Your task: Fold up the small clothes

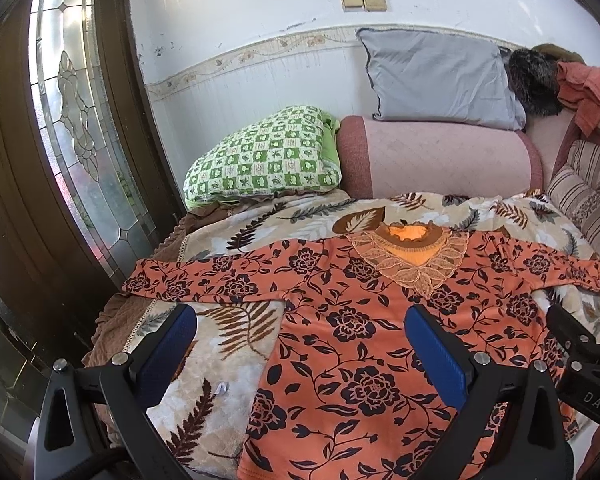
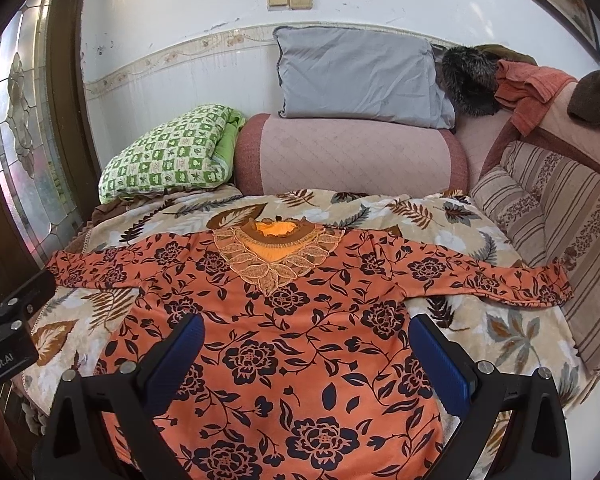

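Left tool (image 1: 300,344) and right tool (image 2: 306,350) both gaping wide, empty, poised over shirt (image 2: 300,320). Spread flat on bed (image 2: 500,336), sleeves out, collar far side: ready for first fold, probably a sleeve.

a leaf-patterned blanket (image 2: 440,216) covers the bed; an orange floral top (image 2: 300,320) lies spread flat on it

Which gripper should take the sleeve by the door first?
Left, probably. The left gripper hangs open just below that sleeve, over the top's door-side edge. The right gripper, also open, sits over the body, nearer the other sleeve.
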`<action>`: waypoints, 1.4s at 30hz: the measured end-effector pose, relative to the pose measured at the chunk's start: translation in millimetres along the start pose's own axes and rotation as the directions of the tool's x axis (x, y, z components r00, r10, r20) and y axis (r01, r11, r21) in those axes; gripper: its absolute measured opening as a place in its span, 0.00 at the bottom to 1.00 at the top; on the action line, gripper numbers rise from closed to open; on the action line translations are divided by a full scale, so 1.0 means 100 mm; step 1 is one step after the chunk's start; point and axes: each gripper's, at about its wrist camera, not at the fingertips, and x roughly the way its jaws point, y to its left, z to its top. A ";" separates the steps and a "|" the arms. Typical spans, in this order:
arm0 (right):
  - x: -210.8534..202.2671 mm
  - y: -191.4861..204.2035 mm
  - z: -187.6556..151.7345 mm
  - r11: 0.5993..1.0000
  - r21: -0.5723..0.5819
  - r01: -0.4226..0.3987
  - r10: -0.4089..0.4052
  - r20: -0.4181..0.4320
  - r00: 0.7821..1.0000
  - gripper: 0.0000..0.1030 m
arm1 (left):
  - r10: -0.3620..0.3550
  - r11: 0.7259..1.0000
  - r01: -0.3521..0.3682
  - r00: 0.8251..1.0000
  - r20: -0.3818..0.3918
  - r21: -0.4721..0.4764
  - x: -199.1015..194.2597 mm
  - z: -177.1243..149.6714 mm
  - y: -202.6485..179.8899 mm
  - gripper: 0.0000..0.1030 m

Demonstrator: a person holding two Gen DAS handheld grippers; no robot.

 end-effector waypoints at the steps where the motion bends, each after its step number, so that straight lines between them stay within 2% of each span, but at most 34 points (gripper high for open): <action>1: 0.03 -0.02 -0.01 1.000 0.003 0.002 -0.002 -0.004 1.000 1.00 | -0.003 1.000 0.003 1.000 -0.006 0.004 0.05 0.00 -0.03 1.00; 4: 0.16 -0.09 -0.01 1.000 0.015 0.011 -0.011 -0.021 1.000 1.00 | -0.040 0.999 0.041 0.998 -0.051 0.007 0.28 0.04 -0.11 1.00; 7: 0.32 -0.22 -0.01 0.999 0.031 0.026 -0.025 -0.043 0.999 1.00 | -0.117 0.993 0.114 0.984 -0.133 -0.032 0.66 0.11 -0.20 1.00; 10: 0.50 -0.47 -0.02 0.997 0.068 0.039 -0.035 -0.065 0.997 1.00 | -0.165 0.985 0.154 0.973 -0.158 -0.080 0.96 0.18 -0.33 1.00; 13: 0.72 -0.99 -0.04 0.985 0.164 0.060 -0.047 -0.083 0.995 1.00 | -0.186 0.978 0.169 0.972 -0.144 -0.122 1.24 0.27 -0.50 1.00; 15: 0.83 -1.40 -0.05 0.968 0.241 0.077 -0.059 -0.082 0.995 1.00 | -0.225 0.968 0.201 0.960 -0.167 -0.151 1.48 0.30 -0.66 1.00; 17: 0.97 -1.97 -0.08 0.929 0.358 0.096 -0.069 -0.087 0.994 1.00 | -0.247 0.962 0.221 0.954 -0.172 -0.159 1.71 0.29 -0.78 1.00; 18: 1.03 -2.24 -0.11 0.905 0.415 0.089 -0.060 -0.084 0.995 1.00 | -0.230 0.966 0.205 0.959 -0.164 -0.157 1.77 0.27 -0.81 1.00; 19: 1.10 -2.55 -0.16 0.872 0.483 0.079 -0.046 -0.080 0.996 1.00 | -0.205 0.972 0.183 0.968 -0.147 -0.149 1.83 0.24 -0.84 1.00; 22: 1.33 -3.43 -0.37 0.727 0.684 0.063 -0.015 -0.076 0.997 0.98 | -0.166 0.982 0.155 0.981 -0.102 -0.105 2.04 0.06 -0.90 1.00; 23: 1.39 -3.70 -0.45 0.664 0.747 0.037 0.003 -0.052 0.999 0.96 | -0.160 0.985 0.150 0.980 -0.119 -0.090 2.13 0.01 -0.92 1.00; 24: 1.44 -3.91 -0.52 0.612 0.791 0.020 0.012 -0.035 0.999 0.90 | -0.158 0.986 0.146 0.975 -0.158 -0.083 2.23 -0.01 -0.93 1.00; 25: 1.53 -4.15 -0.61 0.542 0.840 0.008 0.024 -0.026 0.999 0.84 | -0.164 0.985 0.152 0.970 -0.181 -0.083 2.30 -0.01 -0.92 1.00; 27: 1.68 -4.41 -0.71 0.449 0.894 -0.010 0.050 -0.014 0.999 0.74 | -0.146 0.988 0.133 0.973 -0.180 -0.081 2.38 0.00 -0.89 1.00; 28: 1.79 -4.55 -0.78 0.386 0.922 -0.016 0.059 -0.007 0.998 0.70 | -0.134 0.990 0.122 0.975 -0.179 -0.078 2.40 0.00 -0.88 1.00; 31: 1.98 -4.78 -0.94 0.251 0.968 -0.010 0.035 0.001 0.999 0.65 | -0.140 0.988 0.127 0.974 -0.176 -0.085 2.45 0.04 -0.83 1.00; 32: 2.04 -4.83 -0.98 0.217 0.976 -0.018 0.027 0.012 1.000 0.62 | -0.139 0.989 0.127 0.975 -0.171 -0.079 2.45 0.05 -0.82 1.00; 33: 2.10 -4.88 -0.99 0.203 0.979 -0.014 0.012 0.012 1.000 0.54 | -0.134 0.990 0.123 0.977 -0.168 -0.071 2.46 0.06 -0.81 1.00; 35: 2.18 -4.95 -0.93 0.211 0.978 -0.008 -0.032 0.015 0.999 0.40 | -0.122 0.992 0.114 0.979 -0.165 -0.057 2.49 0.06 -0.78 1.00; 37: 2.28 -5.03 -0.88 0.234 0.972 0.041 -0.078 -0.023 0.997 0.13 | -0.113 0.993 0.104 0.978 -0.174 -0.057 2.54 0.07 -0.73 1.00; 39: 2.35 -5.06 -0.88 0.211 0.975 0.067 -0.099 -0.047 0.994 0.07 | -0.098 0.993 0.085 0.979 -0.180 -0.079 2.59 0.10 -0.63 1.00; 40: 2.33 -5.00 -0.81 0.224 0.973 0.059 -0.113 -0.034 0.993 0.07 | -0.089 0.993 0.075 0.980 -0.178 -0.088 2.60 0.12 -0.58 1.00; 41: 2.28 -4.92 -0.73 0.265 0.963 0.053 -0.128 -0.019 0.992 0.06 | -0.067 0.994 0.051 0.983 -0.172 -0.100 2.60 0.15 -0.50 1.00; 42: 2.23 -4.80 -0.57 0.334 0.941 0.048 -0.143 0.001 0.990 0.06 | -0.053 0.994 0.036 0.985 -0.166 -0.105 2.59 0.17 -0.45 1.00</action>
